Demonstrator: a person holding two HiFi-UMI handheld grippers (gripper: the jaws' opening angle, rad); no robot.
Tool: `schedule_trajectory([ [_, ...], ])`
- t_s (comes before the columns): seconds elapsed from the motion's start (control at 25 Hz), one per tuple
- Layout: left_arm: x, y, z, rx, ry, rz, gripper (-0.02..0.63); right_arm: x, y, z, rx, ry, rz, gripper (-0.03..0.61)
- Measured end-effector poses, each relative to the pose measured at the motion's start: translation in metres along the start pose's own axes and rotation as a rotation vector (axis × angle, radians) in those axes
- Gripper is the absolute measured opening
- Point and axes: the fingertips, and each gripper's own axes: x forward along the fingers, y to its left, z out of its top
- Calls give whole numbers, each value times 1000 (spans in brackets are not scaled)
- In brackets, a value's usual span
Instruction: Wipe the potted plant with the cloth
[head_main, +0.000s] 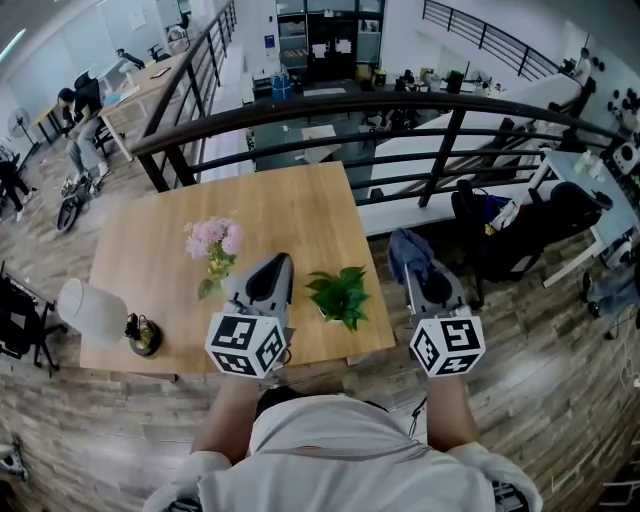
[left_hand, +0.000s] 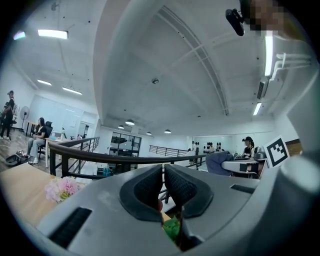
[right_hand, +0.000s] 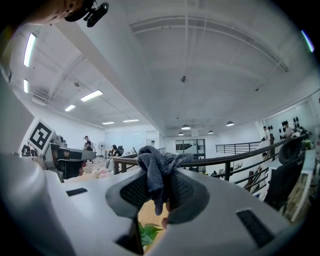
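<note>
A small green potted plant (head_main: 339, 294) stands near the front right of the wooden table (head_main: 280, 210). My left gripper (head_main: 270, 273) hangs just left of the plant, jaws shut with nothing between them (left_hand: 163, 181). My right gripper (head_main: 415, 262) is off the table's right edge, shut on a dark blue-grey cloth (head_main: 405, 250). In the right gripper view the cloth (right_hand: 156, 170) bunches up out of the jaws and a few green leaves (right_hand: 148, 234) show below. Leaves of the plant (left_hand: 172, 229) also peek under the left jaws.
A vase of pink flowers (head_main: 214, 247) stands left of my left gripper. A white lamp (head_main: 90, 310) and a small dark round thing (head_main: 143, 336) sit at the table's front left. A black railing (head_main: 400, 110) runs behind the table. A chair with bags (head_main: 520, 230) stands at the right.
</note>
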Motion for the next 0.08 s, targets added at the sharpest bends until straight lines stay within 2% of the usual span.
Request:
schedule_trajectory([
  [0.08, 1, 0, -2, -2, 4, -3, 25, 2, 1, -1, -2, 2, 2, 135],
])
